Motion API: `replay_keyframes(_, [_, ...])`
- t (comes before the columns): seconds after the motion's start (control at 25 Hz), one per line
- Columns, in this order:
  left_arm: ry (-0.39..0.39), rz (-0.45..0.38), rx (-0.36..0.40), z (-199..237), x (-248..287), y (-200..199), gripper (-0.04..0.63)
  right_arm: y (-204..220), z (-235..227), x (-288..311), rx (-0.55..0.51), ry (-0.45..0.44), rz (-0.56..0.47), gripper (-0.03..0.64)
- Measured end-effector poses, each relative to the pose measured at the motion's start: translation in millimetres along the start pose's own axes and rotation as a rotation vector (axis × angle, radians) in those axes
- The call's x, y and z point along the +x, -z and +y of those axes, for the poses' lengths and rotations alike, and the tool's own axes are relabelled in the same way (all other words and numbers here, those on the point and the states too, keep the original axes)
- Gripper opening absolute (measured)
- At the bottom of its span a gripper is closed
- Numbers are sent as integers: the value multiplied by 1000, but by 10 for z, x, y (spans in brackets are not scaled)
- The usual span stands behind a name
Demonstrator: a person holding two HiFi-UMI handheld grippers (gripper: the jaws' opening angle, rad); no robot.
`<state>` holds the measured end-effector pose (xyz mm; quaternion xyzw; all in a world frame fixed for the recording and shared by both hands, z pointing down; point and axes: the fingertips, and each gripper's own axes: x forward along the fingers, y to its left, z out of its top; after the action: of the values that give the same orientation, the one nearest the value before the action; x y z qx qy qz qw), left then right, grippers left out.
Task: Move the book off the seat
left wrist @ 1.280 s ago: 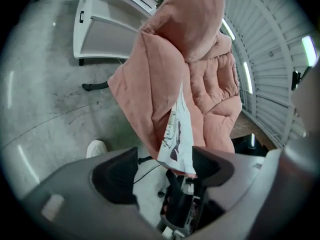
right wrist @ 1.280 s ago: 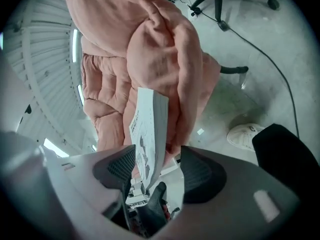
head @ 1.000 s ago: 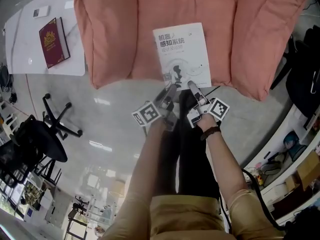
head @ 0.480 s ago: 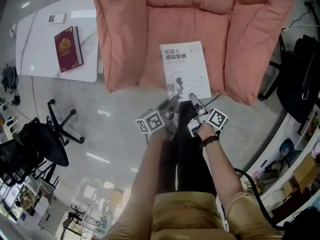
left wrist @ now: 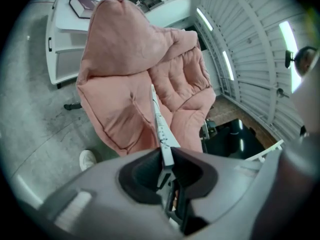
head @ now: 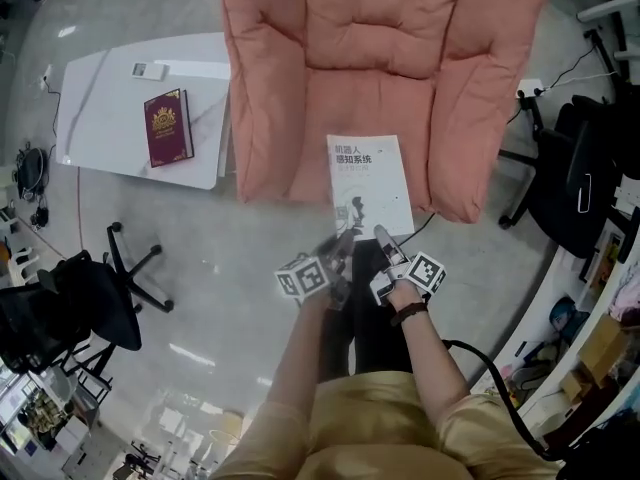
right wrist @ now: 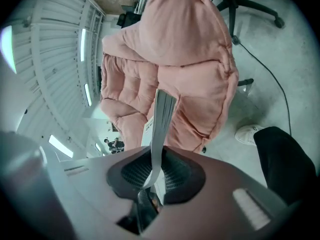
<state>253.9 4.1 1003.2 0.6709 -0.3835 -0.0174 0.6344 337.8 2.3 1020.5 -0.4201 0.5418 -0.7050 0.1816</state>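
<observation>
Both tongs are on the book (head: 370, 183) now. The left tongs (head: 345, 240) have just been closing, and they pinch the book's near edge at its left corner. The right tongs (head: 382, 236) have been closing too, and they grip the same edge further right. So both pairs are narrow, each clamped on that thin white cover.

In the left gripper view the left tongs (left wrist: 165, 156) show the book (left wrist: 157, 119) edge-on, a pale sliver running up out of the jaws. The pink seat (left wrist: 125, 84) sits behind and below it. The right gripper view tells the same story: the right tongs (right wrist: 152, 169) have the book (right wrist: 161, 119) squeezed between dark ribbed pads, with the seat (right wrist: 180, 49) beyond.

From the head view the book lies cover up, its dark title lines at the far end. It hangs over the front of the seat (head: 380, 58), with the near edge out past the cushion towards the person.

Off to the left, a white surface (head: 110, 108) stands beside the seat. It carries a red book (head: 167, 127) and a small remote (head: 143, 69). A black office chair (head: 70, 298) sits lower left on the glossy floor.
</observation>
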Motion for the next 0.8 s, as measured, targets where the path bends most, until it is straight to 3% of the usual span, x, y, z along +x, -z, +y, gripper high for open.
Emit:
replay_keyframes(0.24, [79, -68, 68, -837, -304, -339, 51, -96, 904, -247, -98, -42, -14, 50])
replay_keyframes(0.56, [166, -175, 191, -2046, -842, -928, 51, -167, 2360, -495, -187, -203, -32, 50])
replay_keyframes(0.72, [186, -227, 231, -2517, -1178, -1152, 51, -91, 3007, -586, -242, -313, 11, 51])
replay_keyframes(0.8, [202, -262, 250, -2680, -1331, -1324, 52, -40, 3269, -542, -258, -315, 58, 51])
